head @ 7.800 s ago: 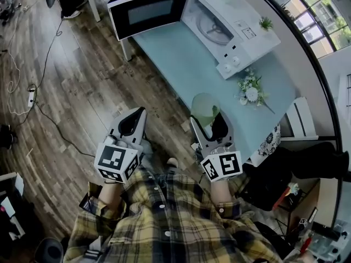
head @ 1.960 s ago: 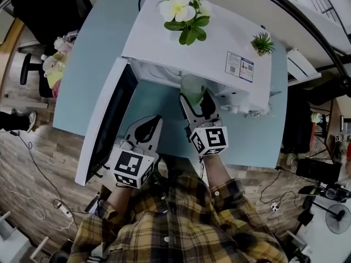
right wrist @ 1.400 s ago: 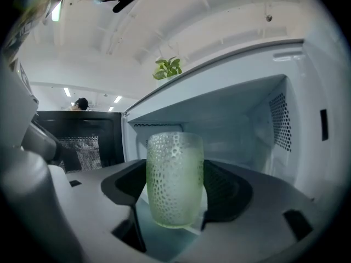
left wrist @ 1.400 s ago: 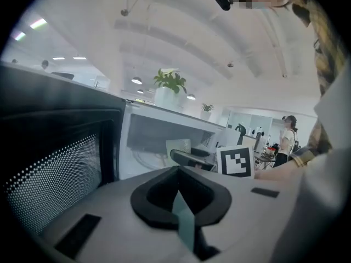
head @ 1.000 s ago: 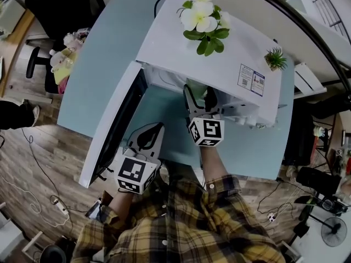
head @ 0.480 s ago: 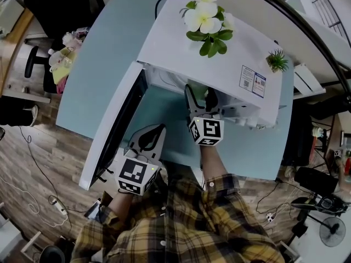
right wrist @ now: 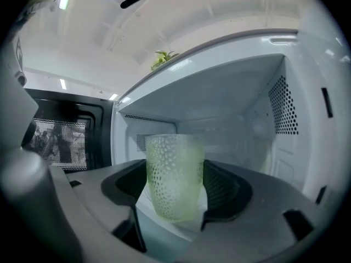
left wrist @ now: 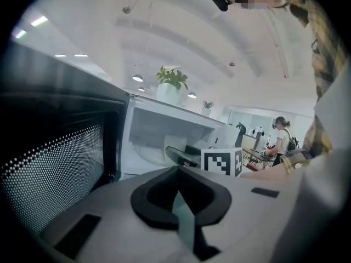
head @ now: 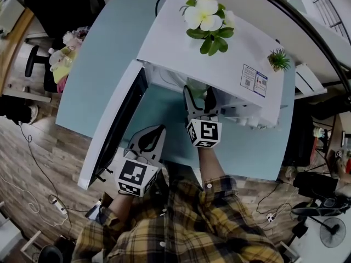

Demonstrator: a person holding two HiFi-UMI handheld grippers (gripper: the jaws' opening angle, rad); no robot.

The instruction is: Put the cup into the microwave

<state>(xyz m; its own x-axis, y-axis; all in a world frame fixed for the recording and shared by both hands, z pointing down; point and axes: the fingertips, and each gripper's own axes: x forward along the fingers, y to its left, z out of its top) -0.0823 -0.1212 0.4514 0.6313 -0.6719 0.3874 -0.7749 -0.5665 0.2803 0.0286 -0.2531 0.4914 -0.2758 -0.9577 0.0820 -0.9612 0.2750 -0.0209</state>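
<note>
The right gripper (head: 198, 91) clamps a pale green, dimpled translucent cup (right wrist: 174, 175) upright between its jaws, just inside the mouth of the white microwave (head: 219, 43). The cup's base seems clear of the oven floor, though that part is hidden. The left gripper (head: 156, 131), jaws closed on nothing, hovers beside the microwave's open door (head: 112, 127).

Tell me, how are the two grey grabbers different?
The right grey gripper grips a pale green dotted cup; the left grey gripper is shut and empty. The right reaches into the white microwave; the left sits outside, by its open door. Both carry marker cubes.
</note>
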